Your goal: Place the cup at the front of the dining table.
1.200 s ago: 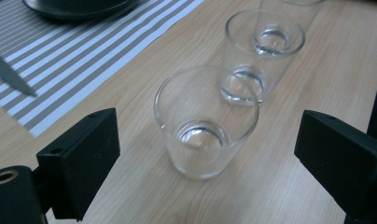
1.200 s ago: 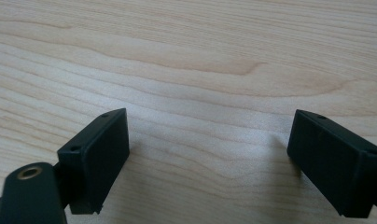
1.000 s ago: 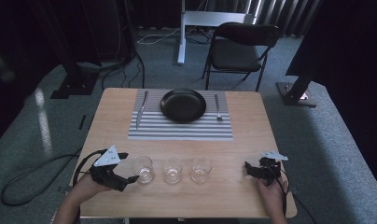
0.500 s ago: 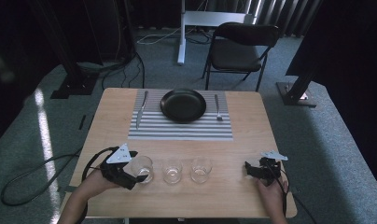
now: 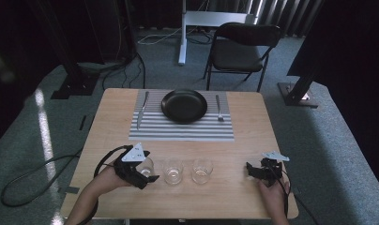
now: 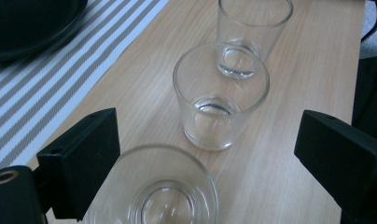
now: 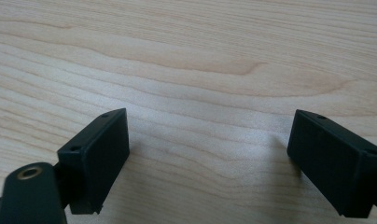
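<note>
We see three glasses in a row on the worktop (image 5: pixel 253 140). The left gripper (image 6: pixel 210 154) has its jaws wide apart around the nearest glass (image 6: pixel 154 191). The right gripper (image 7: pixel 210 158) rests open over bare wood.

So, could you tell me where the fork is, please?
In the high view, the fork lies on the striped placemat, just right of the black plate.
</note>
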